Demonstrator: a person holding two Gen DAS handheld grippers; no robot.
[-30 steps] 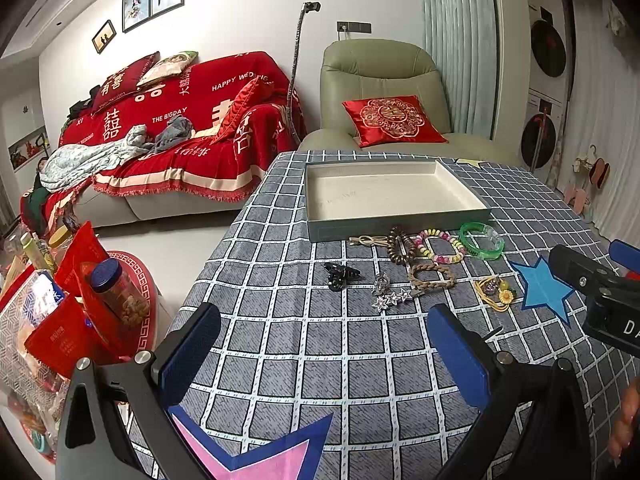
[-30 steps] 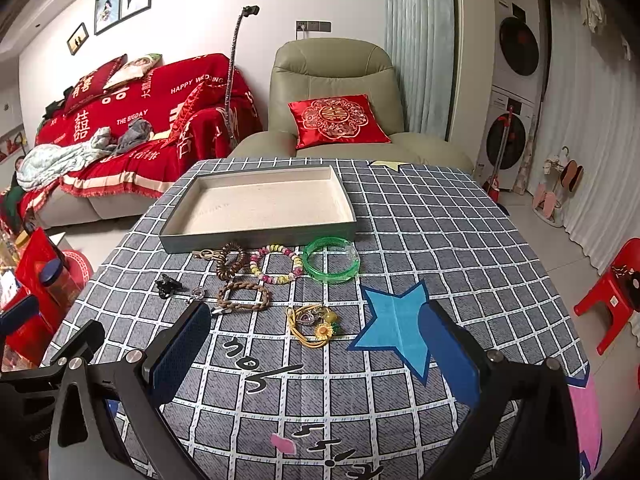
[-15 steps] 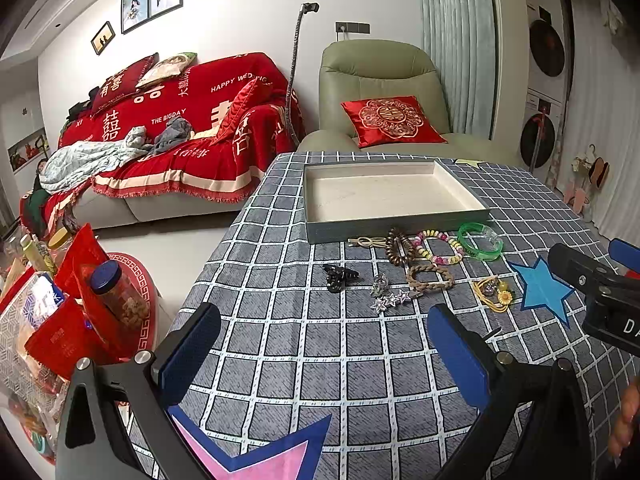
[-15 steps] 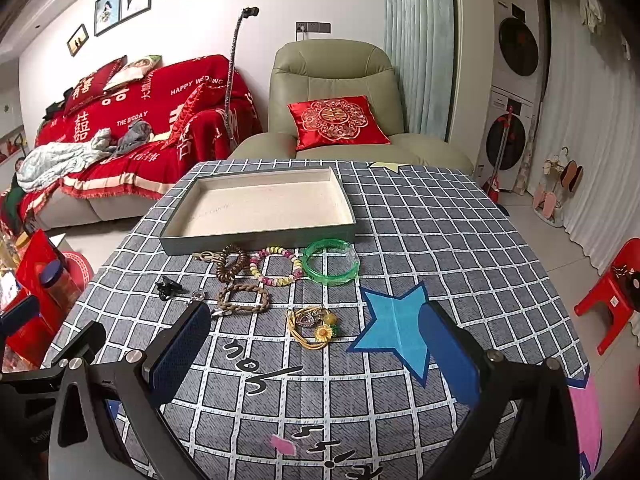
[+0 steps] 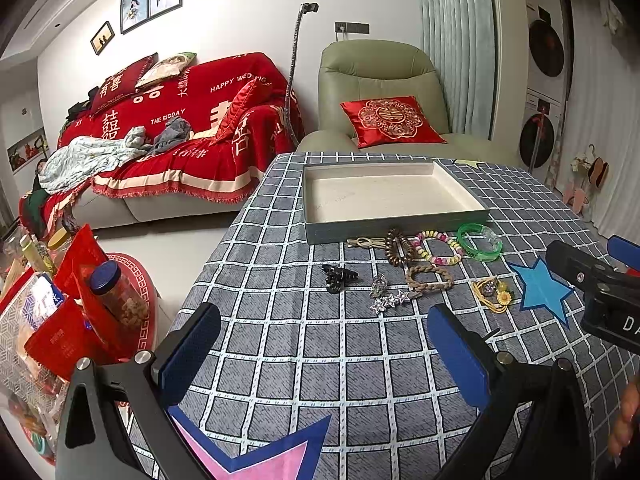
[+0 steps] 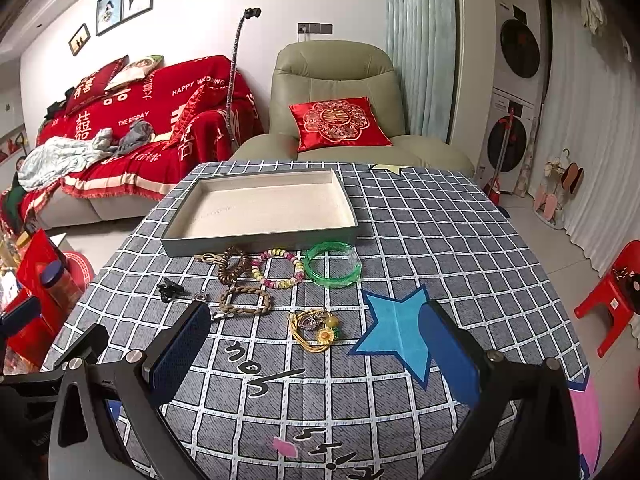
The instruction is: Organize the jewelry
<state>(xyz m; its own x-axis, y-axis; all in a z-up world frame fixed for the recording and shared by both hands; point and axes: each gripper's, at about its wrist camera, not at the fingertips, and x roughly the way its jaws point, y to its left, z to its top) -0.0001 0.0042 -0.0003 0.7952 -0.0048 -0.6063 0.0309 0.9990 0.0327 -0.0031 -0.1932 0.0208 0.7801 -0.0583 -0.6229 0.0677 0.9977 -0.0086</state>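
Edging nearer the jewelry (image 6: 280, 280) by the tray (image 6: 256, 240) (still empty), right gripper (image 6: 316, 348) and left gripper (image 5: 324, 344) stay spread, holding nothing.

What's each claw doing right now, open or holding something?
Left claw: open, holding nothing, above the grey checked tablecloth.
Right claw: open, holding nothing.

**Even indoor light, heavy fisheye bend**

Bright, soft and diffuse throughout; source not visible. Only faint shadows under the shallow grey rectangular tray (image 5: 394, 229) on the grey checked tablecloth (image 5: 320, 344). Mild sheen on the translucent green plastic bangle (image 6: 332, 265). Sharp at centre. Strongly curved toward the edges, with black vignetted corners.
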